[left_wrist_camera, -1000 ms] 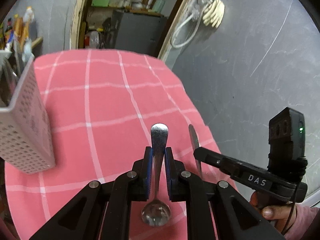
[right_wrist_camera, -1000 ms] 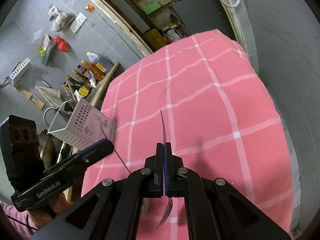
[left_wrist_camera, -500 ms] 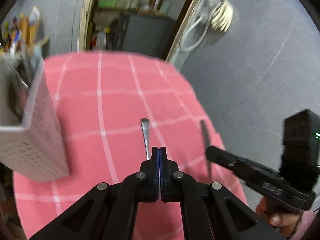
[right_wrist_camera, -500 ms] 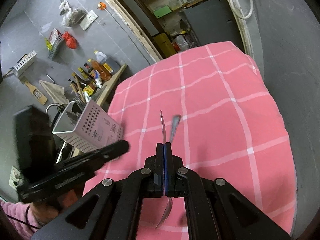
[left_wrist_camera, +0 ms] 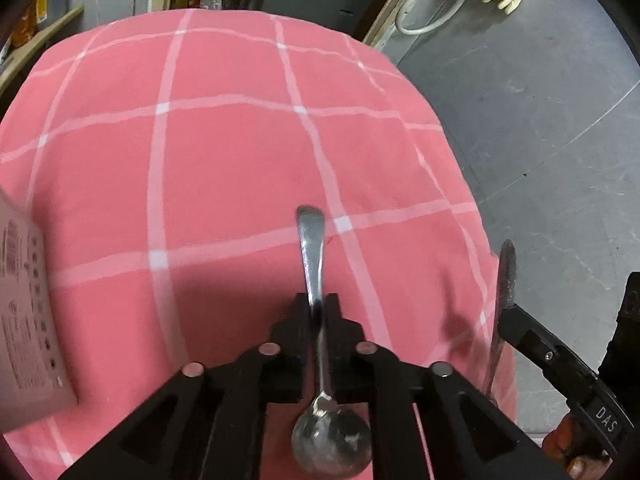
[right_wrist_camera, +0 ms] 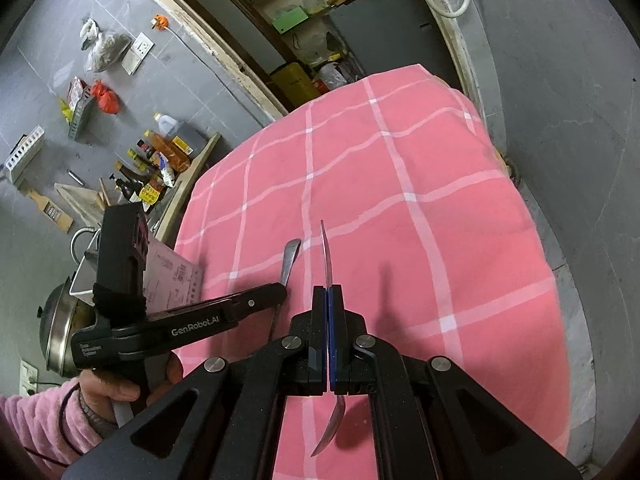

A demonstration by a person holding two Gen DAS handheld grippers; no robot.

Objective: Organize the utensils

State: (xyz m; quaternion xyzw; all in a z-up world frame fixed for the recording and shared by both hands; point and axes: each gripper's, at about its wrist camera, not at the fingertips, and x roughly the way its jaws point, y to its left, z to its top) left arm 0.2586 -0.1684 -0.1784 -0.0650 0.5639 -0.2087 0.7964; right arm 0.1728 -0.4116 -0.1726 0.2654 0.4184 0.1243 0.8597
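Observation:
My left gripper (left_wrist_camera: 318, 308) is shut on a steel spoon (left_wrist_camera: 314, 256), handle pointing forward, bowl (left_wrist_camera: 330, 444) back under the fingers, held above the pink checked tablecloth (left_wrist_camera: 224, 152). My right gripper (right_wrist_camera: 329, 296) is shut on a second spoon (right_wrist_camera: 327, 256), seen edge-on, its bowl hanging below the fingers. The right gripper and its spoon (left_wrist_camera: 505, 276) show at the right edge of the left wrist view. The left gripper (right_wrist_camera: 276, 292) with its spoon handle (right_wrist_camera: 290, 258) shows at left in the right wrist view. A white perforated utensil holder (left_wrist_camera: 24, 320) stands at the table's left.
The holder also shows behind the left gripper in the right wrist view (right_wrist_camera: 168, 272). A steel pot (right_wrist_camera: 60, 328) sits left of the table. Bottles (right_wrist_camera: 168, 152) stand on a shelf beyond. Grey floor (left_wrist_camera: 540, 120) drops off at the table's right edge.
The left gripper has tilted down and shifted right, so the holder slid to the left edge. The left spoon turned from edge-on to flat. The right gripper stays shut on its spoon.

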